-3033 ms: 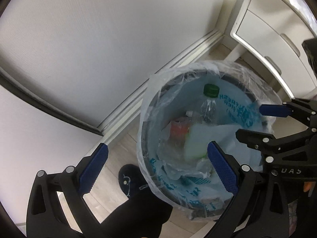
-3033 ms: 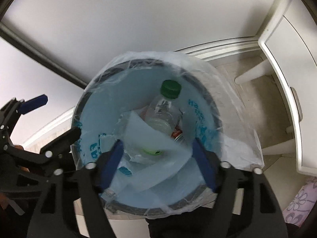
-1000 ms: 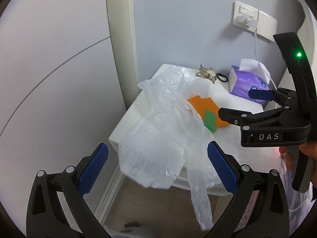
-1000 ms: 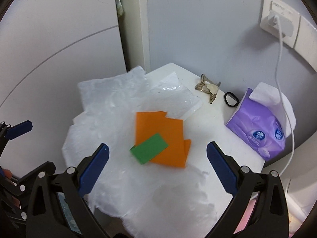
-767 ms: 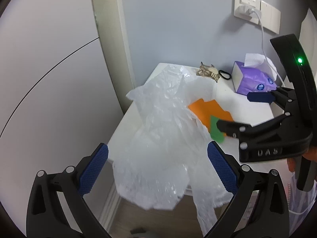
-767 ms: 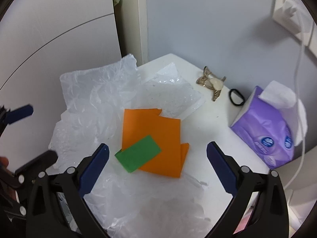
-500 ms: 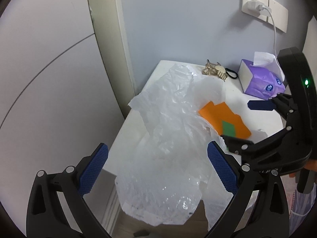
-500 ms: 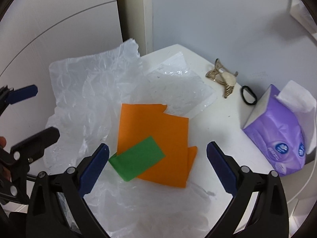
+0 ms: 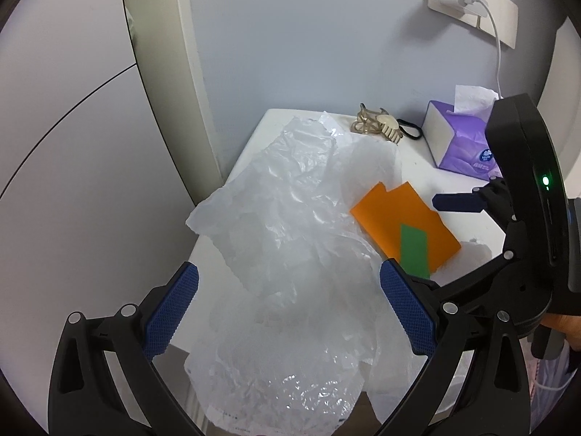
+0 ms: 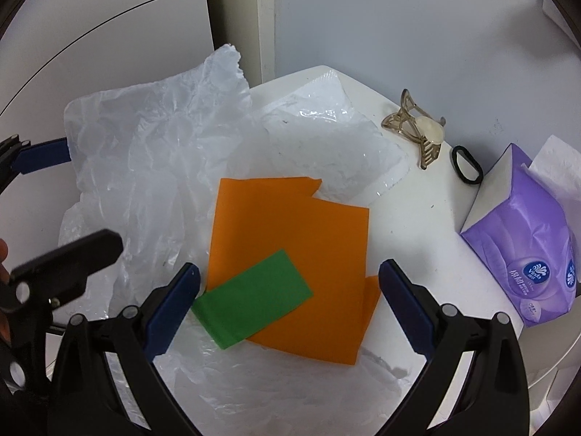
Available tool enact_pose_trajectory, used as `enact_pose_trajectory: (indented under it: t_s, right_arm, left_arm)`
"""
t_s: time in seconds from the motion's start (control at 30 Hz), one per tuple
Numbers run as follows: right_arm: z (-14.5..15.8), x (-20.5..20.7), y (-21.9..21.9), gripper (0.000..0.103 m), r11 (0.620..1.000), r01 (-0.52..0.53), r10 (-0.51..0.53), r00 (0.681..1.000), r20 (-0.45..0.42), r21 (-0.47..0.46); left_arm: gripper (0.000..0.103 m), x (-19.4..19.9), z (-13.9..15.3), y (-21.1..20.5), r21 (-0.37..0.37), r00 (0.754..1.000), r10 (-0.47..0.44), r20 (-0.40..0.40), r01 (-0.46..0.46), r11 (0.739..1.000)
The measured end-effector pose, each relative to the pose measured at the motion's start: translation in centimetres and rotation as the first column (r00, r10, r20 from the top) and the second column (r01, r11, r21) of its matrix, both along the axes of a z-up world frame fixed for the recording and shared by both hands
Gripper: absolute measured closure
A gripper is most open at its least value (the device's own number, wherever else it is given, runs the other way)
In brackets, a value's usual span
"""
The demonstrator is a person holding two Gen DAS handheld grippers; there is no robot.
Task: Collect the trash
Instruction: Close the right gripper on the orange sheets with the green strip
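A crumpled clear plastic bag [image 9: 290, 239] [image 10: 145, 167] sprawls over the left part of a small white table [image 10: 428, 225] and hangs off its near edge. On it lies an orange paper [image 10: 290, 232] [image 9: 403, 218] with a green paper strip [image 10: 254, 301] [image 9: 414, 250] on top. A flat clear plastic sheet [image 10: 326, 141] lies behind them. My left gripper [image 9: 288, 312] is open above the hanging bag. My right gripper [image 10: 288, 305] is open just above the green strip and orange paper, with nothing between its fingers.
A purple tissue pack [image 10: 526, 254] [image 9: 461, 149] stands at the table's right. A beige hair claw [image 10: 417, 130] and a black hair tie [image 10: 466, 163] lie at the back. A wall socket with a white cable [image 9: 472, 3] is above; a door frame [image 9: 163, 83] is left.
Both grippers swung up from the lined trash bin to the white table. They have since closed in on the bag and papers, staying open.
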State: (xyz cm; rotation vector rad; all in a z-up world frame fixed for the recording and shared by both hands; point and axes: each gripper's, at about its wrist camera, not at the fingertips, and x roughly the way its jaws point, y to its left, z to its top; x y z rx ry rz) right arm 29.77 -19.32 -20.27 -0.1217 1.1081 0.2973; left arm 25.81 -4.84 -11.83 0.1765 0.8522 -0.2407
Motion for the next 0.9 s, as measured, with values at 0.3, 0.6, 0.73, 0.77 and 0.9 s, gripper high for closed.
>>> enact_pose_trajectory:
  t_s: [0.3,0.6,0.73,0.77,0.9]
  right_arm:
    - [-0.6,-0.7,-0.1,0.024,0.999,0.0,0.0,1.0,-0.017,0.046]
    - [-0.2,-1.2,0.3,0.039,0.998,-0.007,0.007,1.0,-0.011,0.067]
    - [-0.1,-1.3,-0.2,0.04,0.997,-0.015,0.015,1.0,-0.006,0.07]
    - [-0.2,-1.2,-0.2,0.041,0.997,-0.016,0.017,1.0,-0.005,0.073]
    - [-0.2,-0.8,-0.1,0.052,0.996,-0.015,0.016,1.0,-0.004,0.088]
  left_arm:
    - [0.006,0.2,-0.6,-0.4,-0.017,1.0,-0.031,-0.008,0.03,0.999]
    - [0.006,-0.1,-1.2,-0.7,-0.053,0.999,-0.038,-0.013,0.038,0.998]
    - [0.006,-0.4,-1.6,-0.8,-0.051,0.999,-0.043,-0.011,0.042,0.998]
    - [0.006,-0.5,-1.7,-0.8,-0.051,0.999,-0.043,-0.011,0.042,0.998]
    - [0.006,-0.6,-2.0,-0.9,-0.06,0.999,-0.038,-0.012,0.037,0.997]
